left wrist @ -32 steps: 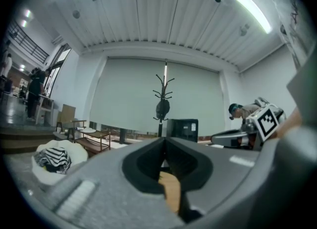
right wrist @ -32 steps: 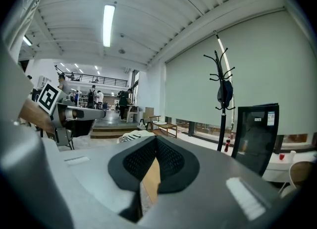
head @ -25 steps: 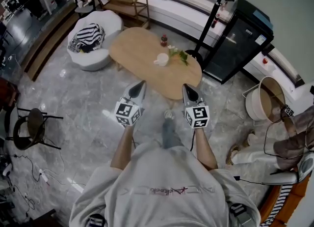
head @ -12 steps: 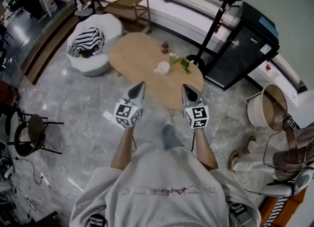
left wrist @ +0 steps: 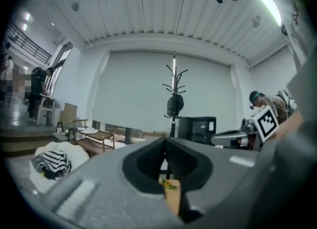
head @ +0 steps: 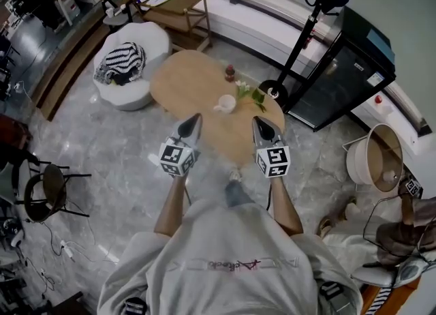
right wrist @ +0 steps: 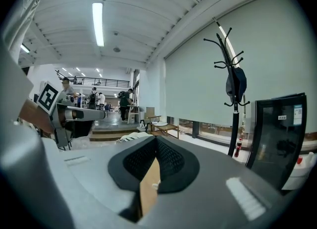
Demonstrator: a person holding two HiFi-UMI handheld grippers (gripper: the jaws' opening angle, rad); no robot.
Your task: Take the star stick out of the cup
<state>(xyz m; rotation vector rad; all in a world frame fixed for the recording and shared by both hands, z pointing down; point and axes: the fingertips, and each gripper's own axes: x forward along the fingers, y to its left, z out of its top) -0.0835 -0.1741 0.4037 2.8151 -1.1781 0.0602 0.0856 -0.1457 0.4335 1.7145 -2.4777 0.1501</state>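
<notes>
Head view is showing the cup standing on the desk, its star stick too small to discern. Left hand-held gripper and right hand-held gripper are hovering short of it, jaws together, empty. Likely light and thin, the stick is wanting a pinch above the rim.

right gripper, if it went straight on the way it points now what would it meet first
Probably the oval wooden table: the right gripper, jaws shut, points toward its near end, close to the white cup. Depth is unclear, so it might pass above the tabletop.
</notes>
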